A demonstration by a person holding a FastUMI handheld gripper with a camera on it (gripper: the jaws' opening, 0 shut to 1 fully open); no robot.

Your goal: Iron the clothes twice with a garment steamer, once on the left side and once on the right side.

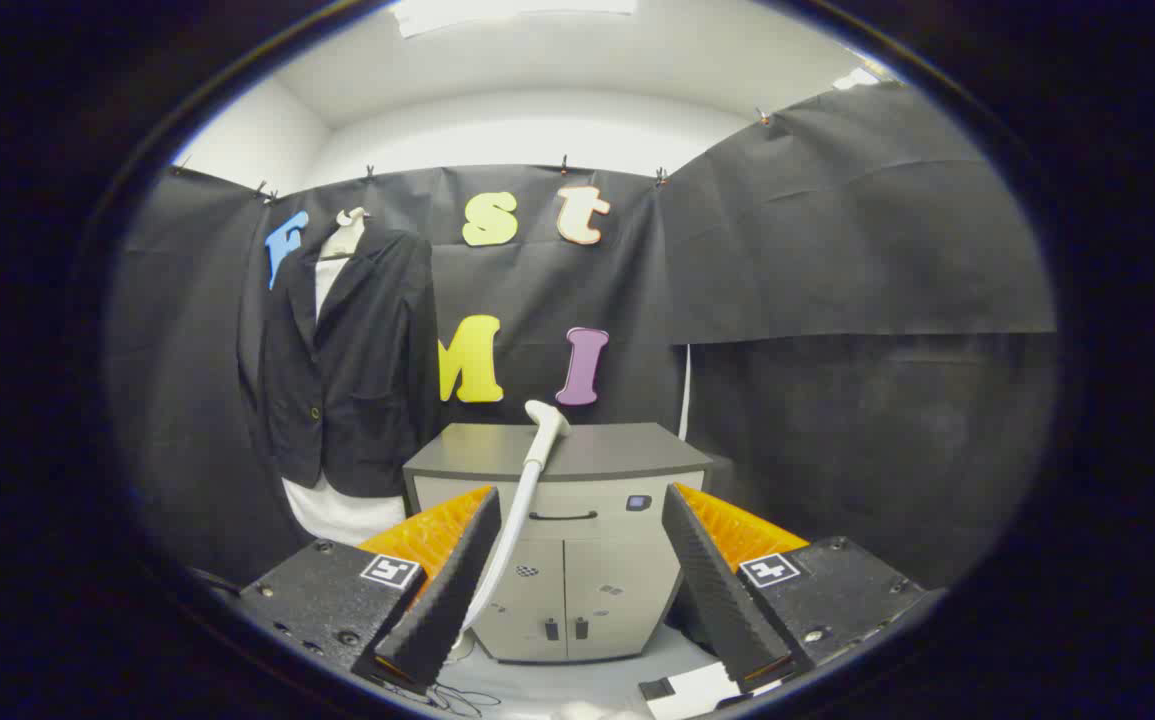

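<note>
The tongs (569, 570) are wide open, the steamer (522, 500) waits ungrabbed, and the jacket (352, 360) hangs un-ironed.

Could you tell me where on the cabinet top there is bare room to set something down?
The cabinet top is bare from the steamer head rightward to its far edge. Its near-left part is crowded, since the steamer handle crosses it. The gripper is open, with the cabinet front between its fingers.
</note>
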